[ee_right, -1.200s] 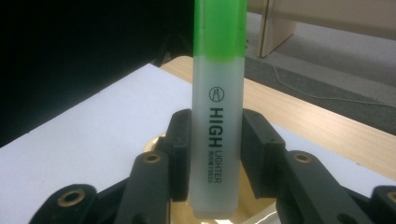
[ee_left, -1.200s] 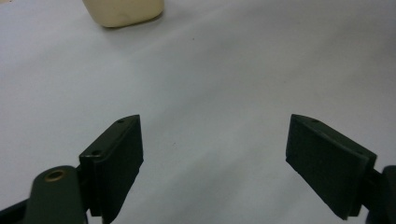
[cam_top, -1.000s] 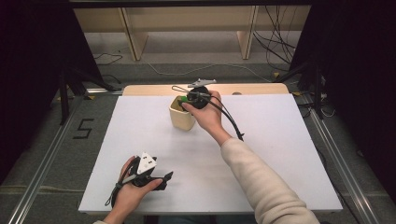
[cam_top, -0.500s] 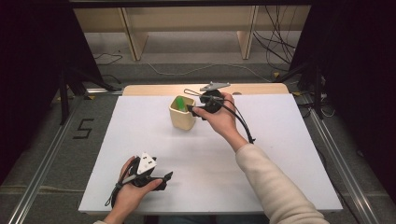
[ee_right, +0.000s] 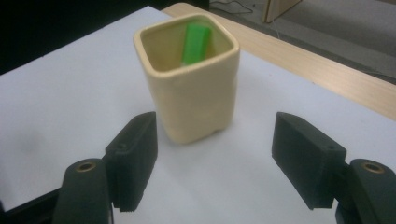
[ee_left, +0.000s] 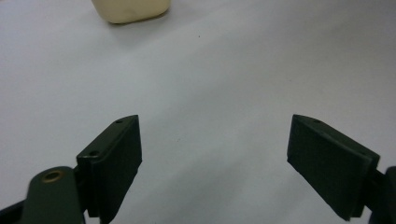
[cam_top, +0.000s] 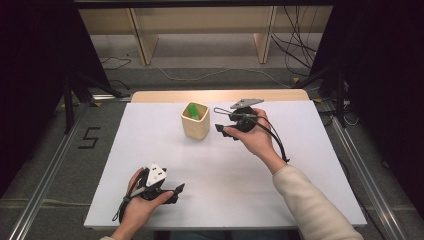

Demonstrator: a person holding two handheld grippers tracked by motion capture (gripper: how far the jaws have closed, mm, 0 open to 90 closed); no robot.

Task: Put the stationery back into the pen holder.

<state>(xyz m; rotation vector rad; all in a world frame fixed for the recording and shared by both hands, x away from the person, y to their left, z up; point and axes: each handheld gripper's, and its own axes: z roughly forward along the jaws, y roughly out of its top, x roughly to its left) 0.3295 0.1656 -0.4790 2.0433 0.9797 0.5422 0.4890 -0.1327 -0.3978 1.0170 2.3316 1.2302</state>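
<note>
right gripper (cam_top: 223, 131): our jaws just opened wide, nothing between them
cup (cam_top: 195, 121): cream, upright, green block (cam_top: 192, 111) inside
left gripper (cam_top: 175, 192): we hold it open, empty

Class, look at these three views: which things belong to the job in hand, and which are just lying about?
Part of the job:
- cream cup standing upright on the white table
- green block leaning inside the cup
- right gripper, jaws just opened, empty, beside the cup

Lying about:
- left gripper, open and empty, near the table's front edge
- cables on the floor
- wooden shelf legs behind the table
</note>
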